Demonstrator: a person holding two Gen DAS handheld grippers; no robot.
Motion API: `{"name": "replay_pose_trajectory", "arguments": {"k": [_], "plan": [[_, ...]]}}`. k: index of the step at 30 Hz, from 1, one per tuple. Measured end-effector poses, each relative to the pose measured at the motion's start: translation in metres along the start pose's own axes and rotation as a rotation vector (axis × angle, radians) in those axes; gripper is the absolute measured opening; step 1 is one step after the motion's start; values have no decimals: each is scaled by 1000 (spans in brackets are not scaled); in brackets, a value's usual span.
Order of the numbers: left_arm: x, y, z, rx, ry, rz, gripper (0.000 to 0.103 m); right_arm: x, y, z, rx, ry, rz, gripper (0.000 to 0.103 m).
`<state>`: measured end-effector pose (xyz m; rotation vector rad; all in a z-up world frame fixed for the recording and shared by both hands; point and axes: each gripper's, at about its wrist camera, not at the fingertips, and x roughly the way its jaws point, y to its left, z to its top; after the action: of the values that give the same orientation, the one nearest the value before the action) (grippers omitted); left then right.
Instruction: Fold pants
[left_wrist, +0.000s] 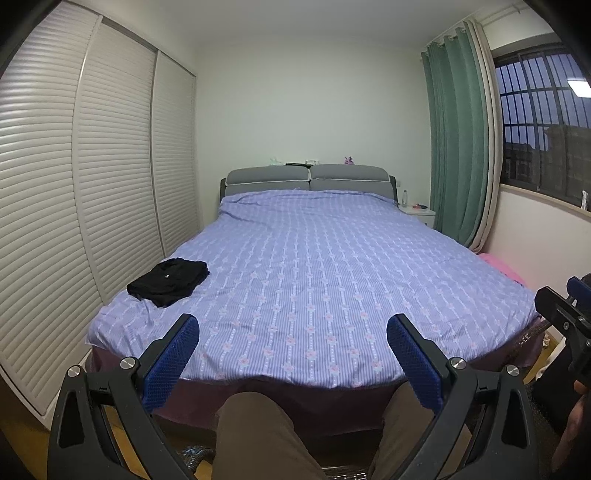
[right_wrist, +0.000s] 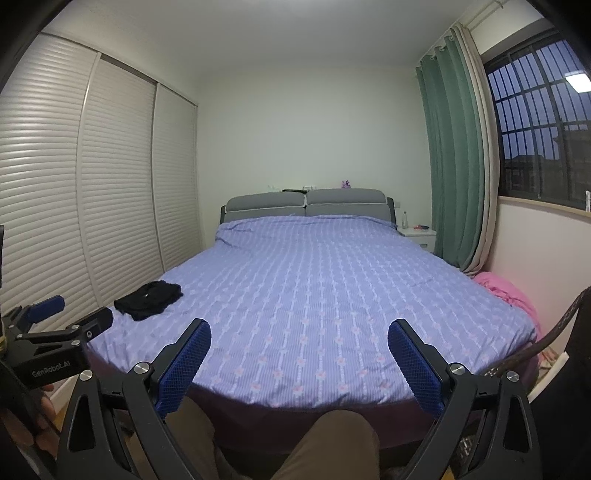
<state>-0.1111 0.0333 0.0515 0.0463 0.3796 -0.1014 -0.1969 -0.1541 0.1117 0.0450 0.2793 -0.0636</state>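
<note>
Black pants (left_wrist: 168, 281) lie folded in a compact pile near the left edge of the bed (left_wrist: 317, 266), on the purple striped cover. In the right wrist view the same pants (right_wrist: 149, 300) sit at the bed's left side. My left gripper (left_wrist: 293, 328) hovers over the foot of the bed, open wide, nothing between its blue pads. The right gripper (right_wrist: 299, 334) is likewise open and empty above the foot of the bed. Both grippers are well short of the pants. The left gripper (right_wrist: 70, 314) shows at the left edge of the right wrist view.
White louvred wardrobe doors (left_wrist: 92, 184) run along the left of the bed. A grey headboard (left_wrist: 308, 181), a nightstand (left_wrist: 417, 212) and green curtains (left_wrist: 458, 147) stand at the back. A pink cloth (right_wrist: 506, 291) lies at the bed's right. The person's knees (left_wrist: 258, 435) are below.
</note>
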Motion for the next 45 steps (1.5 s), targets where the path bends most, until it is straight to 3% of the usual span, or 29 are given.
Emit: {"name": "replay_pose_trajectory", "arguments": {"k": [45], "plan": [[-10, -3, 6, 12, -16, 3, 103, -11, -11, 4, 5, -34, 13, 98]]}}
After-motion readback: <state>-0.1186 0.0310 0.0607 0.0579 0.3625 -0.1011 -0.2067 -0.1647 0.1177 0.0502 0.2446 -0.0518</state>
